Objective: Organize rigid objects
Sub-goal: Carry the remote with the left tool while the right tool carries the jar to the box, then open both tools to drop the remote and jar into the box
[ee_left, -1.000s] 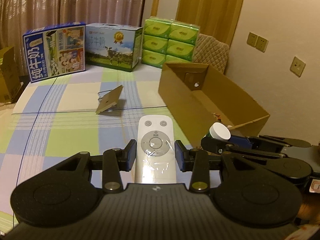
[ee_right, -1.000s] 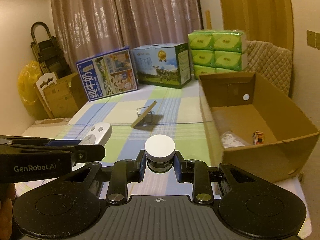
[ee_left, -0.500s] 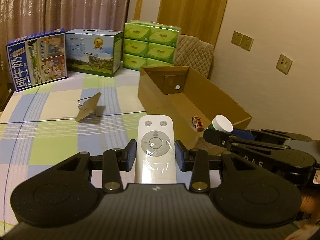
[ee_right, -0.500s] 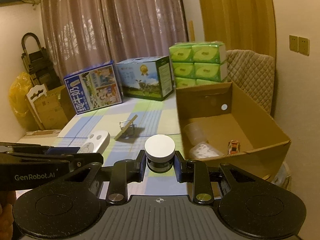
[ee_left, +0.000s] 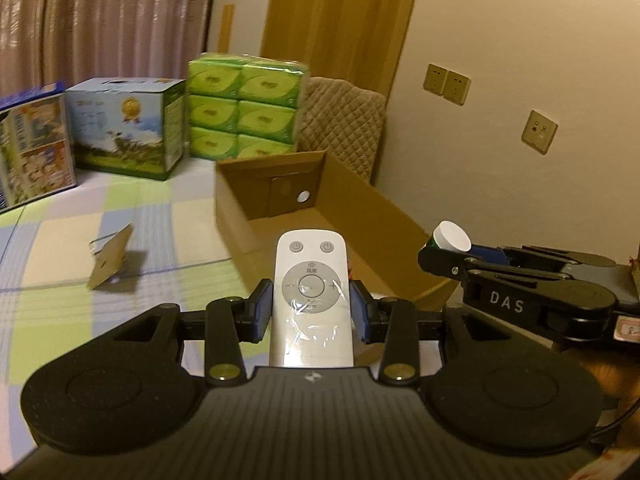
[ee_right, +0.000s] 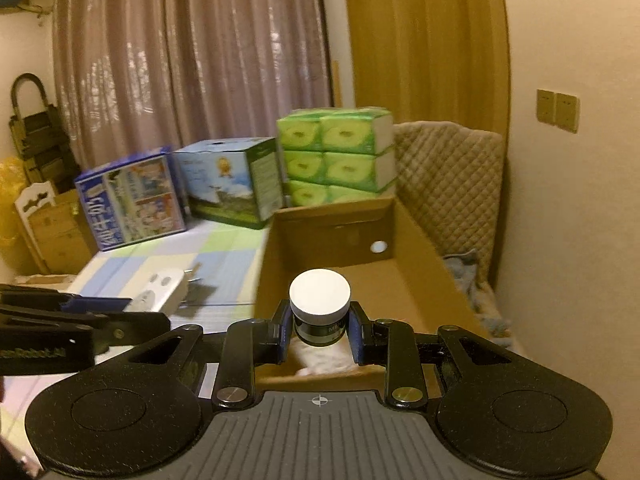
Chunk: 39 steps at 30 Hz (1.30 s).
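Over the near edge of the open cardboard box (ee_left: 352, 196), the left gripper (ee_left: 311, 312) is clenched on a white remote control (ee_left: 310, 300), its long axis running along the fingers, button end pointing toward 12 o'clock. At 3 o'clock from it, the right gripper (ee_right: 319, 330) grasps a small upright jar (ee_right: 319, 312) with a white lid, held above the box's interior.

A home bedroom is showing itself here: curtains (ee_right: 192, 60) are hanging behind a checked bedsheet (ee_left: 60, 248), with tissue packs (ee_right: 336, 156) and milk cartons (ee_right: 132, 200) sitting along it.
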Tool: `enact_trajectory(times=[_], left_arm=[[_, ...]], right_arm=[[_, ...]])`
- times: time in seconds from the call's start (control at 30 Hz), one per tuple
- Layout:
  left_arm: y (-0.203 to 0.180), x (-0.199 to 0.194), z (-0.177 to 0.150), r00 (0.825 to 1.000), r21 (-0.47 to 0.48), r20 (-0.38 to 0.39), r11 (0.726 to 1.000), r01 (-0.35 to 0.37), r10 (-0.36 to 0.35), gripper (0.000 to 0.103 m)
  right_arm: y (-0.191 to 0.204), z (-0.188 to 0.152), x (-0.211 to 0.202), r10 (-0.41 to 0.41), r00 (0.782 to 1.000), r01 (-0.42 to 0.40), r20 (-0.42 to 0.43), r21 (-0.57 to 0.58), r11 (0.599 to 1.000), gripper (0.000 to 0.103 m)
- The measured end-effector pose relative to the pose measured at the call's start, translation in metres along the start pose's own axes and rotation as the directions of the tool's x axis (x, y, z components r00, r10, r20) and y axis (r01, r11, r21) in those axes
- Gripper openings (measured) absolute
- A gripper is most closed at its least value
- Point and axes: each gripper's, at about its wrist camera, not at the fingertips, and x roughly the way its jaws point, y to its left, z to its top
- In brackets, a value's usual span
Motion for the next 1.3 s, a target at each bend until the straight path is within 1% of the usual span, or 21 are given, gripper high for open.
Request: enact_trajectory(times=[0.17, 0.23, 0.57, 0.9, 1.17, 1.2, 1.23, 1.27, 1.3], left_arm=[[-0.013, 0.030, 0.020, 1.000, 0.017, -0.010, 0.999, 0.030, -0.030, 0.035], [-0.019, 0.044, 0.026, 0.999, 0.033, -0.019, 0.999, 0.032, -0.032, 0.035], [-0.022, 0.094, 0.037, 0.996, 0.041, -0.078, 0.998, 0.050, -0.046, 0.035], [-0.021, 0.121, 0.039, 0.992, 0.039, -0.111, 0.998, 0.059, -0.054, 0.035], [-0.017, 0.138, 0.042, 0.991, 0.041, -0.129, 0.998, 0.053, -0.047, 0.035], [-0.017, 0.139, 0.042, 0.991, 0.041, -0.128, 0.998, 0.050, -0.045, 0.040], [-0.016, 0.139, 0.043, 0.991, 0.044, -0.126, 0.998, 0.044, -0.038, 0.051], [-0.015, 0.139, 0.043, 0.992, 0.043, -0.119, 0.998, 0.039, -0.034, 0.055], [-0.014, 0.137, 0.044, 0.993, 0.040, -0.109, 0.998, 0.038, -0.034, 0.058]], right_arm=[[-0.027, 0.006, 0.018, -0.027, 0.999, 0.027, -0.018, 0.011, 1.000, 0.025], [-0.034, 0.007, 0.027, -0.029, 0.999, 0.029, -0.030, 0.012, 0.999, 0.025], [-0.055, 0.009, 0.068, -0.032, 0.996, 0.034, -0.086, 0.020, 0.999, 0.025], [-0.068, 0.005, 0.088, -0.044, 0.992, 0.048, -0.118, 0.031, 0.998, 0.025], [-0.076, 0.002, 0.090, -0.054, 0.990, 0.060, -0.128, 0.048, 0.997, 0.025], [-0.077, 0.002, 0.091, -0.053, 0.990, 0.060, -0.130, 0.048, 0.997, 0.025], [-0.077, 0.001, 0.092, -0.052, 0.990, 0.059, -0.130, 0.049, 0.997, 0.025], [-0.077, 0.001, 0.092, -0.053, 0.990, 0.060, -0.131, 0.050, 0.997, 0.025], [-0.076, 0.001, 0.092, -0.053, 0.990, 0.060, -0.131, 0.050, 0.997, 0.025]])
